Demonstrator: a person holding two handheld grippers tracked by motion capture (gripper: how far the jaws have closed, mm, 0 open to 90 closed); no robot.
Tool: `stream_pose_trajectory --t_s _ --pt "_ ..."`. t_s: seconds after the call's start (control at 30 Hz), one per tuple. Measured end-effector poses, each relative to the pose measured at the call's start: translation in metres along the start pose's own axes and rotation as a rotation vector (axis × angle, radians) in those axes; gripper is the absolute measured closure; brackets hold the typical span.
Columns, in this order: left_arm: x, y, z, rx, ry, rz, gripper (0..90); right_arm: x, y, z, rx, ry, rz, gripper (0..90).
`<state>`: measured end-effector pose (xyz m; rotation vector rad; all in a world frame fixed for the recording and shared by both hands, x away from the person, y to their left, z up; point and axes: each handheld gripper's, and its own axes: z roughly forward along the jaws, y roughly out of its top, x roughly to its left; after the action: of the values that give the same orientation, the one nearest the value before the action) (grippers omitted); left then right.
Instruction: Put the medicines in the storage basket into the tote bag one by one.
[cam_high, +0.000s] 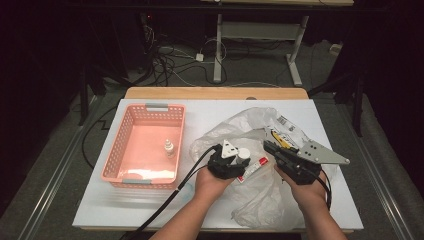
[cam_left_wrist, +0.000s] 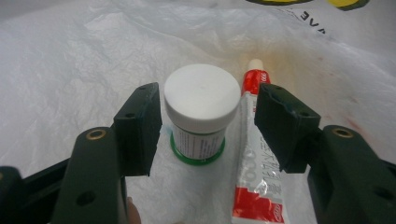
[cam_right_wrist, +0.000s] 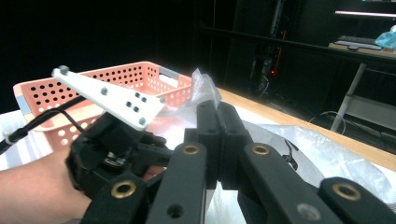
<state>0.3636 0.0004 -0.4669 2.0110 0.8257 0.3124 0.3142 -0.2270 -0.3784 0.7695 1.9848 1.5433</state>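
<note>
Left gripper spread wide around white-capped jar, not yet touching; jar upright on plastic bag, right of table centre. Right gripper clamped on a pinch of bag film. Risk: red-and-white tube lies touching the jar at 3 o'clock, inside the jaws, likely caught in the squeeze. Count: one jar, one tube, one bag, one pink basket at 9 o'clock holding one small bottle.

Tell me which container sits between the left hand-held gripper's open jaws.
The white-lidded jar, upright between the left hand-held gripper's jaws. The red-and-white tube lies flat beside it; the small bottle stands in the basket.
</note>
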Motion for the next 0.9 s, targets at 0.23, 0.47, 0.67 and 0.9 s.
stream_pose_trajectory --t_s 0.23,0.47,0.67,0.9 --pt "-0.001 -0.008 -0.018 -0.013 -0.056 -0.024 40.2 0.000 0.000 -0.001 -0.001 -0.002 0.001 90.0" --pt "-0.007 -0.021 -0.034 0.007 -0.122 -0.023 36.4 0.001 0.000 0.000 0.001 -0.001 0.000 90.0" --pt "-0.011 -0.027 -0.051 0.017 -0.153 -0.014 27.3 0.002 0.000 0.000 0.000 0.001 -0.003 90.0" --pt "-0.012 -0.030 -0.077 0.015 -0.173 -0.009 15.6 0.001 0.000 -0.001 0.000 -0.001 0.000 90.0"
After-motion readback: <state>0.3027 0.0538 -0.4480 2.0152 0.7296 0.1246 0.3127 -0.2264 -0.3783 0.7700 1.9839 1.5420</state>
